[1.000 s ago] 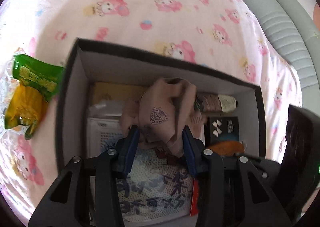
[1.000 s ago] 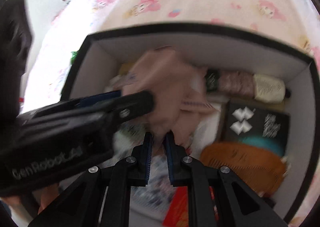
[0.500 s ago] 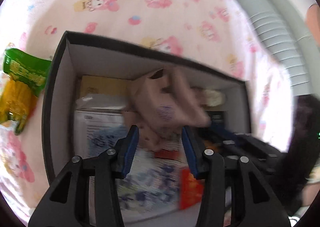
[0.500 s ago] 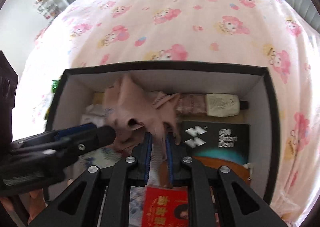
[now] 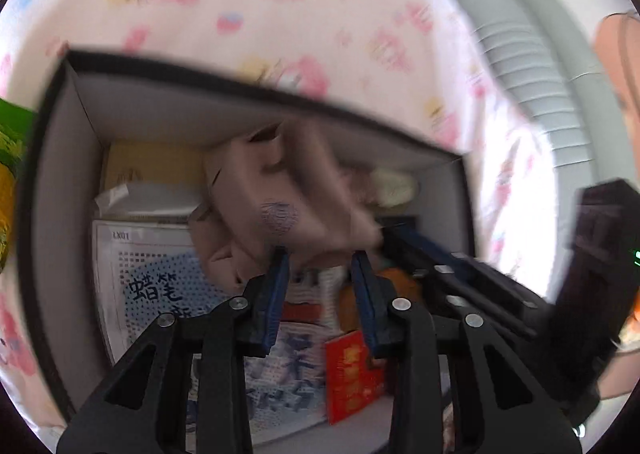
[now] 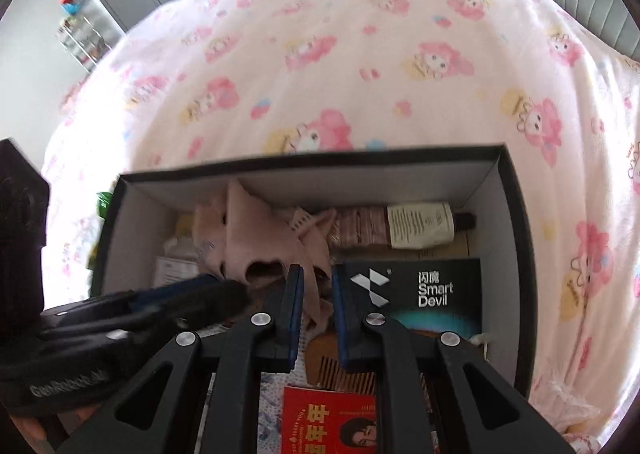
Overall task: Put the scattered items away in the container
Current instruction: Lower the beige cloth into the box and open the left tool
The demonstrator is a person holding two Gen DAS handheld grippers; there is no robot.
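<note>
At the far left of the left wrist view a green and yellow packet (image 5: 10, 158) lies on the bed (image 5: 248, 10) outside the box, mostly cut off by the frame edge. The black box (image 5: 48, 158) sits on the pink cartoon-print sheet. Inside it, at the left, a white sheet with blue characters (image 5: 148, 278) lies flat, half covered by the pink cloth (image 5: 276, 194). The left gripper (image 5: 320, 266) points down into the box with its jaws closing; the cloth's lower edge hangs just above and between them, but motion blur makes it hard to say whether the pads press on it.

The right gripper (image 6: 314, 290) has its jaws clenched on a strip of the same cloth, which drapes down from a bunched heap near the back wall. Below its jaws a wooden comb (image 6: 328, 358) and a red card (image 6: 332, 422) are partly hidden by the fingers. To the right lie a tube with a pale label (image 6: 420, 226) and a black Smart Devil box (image 6: 428, 290).
</note>
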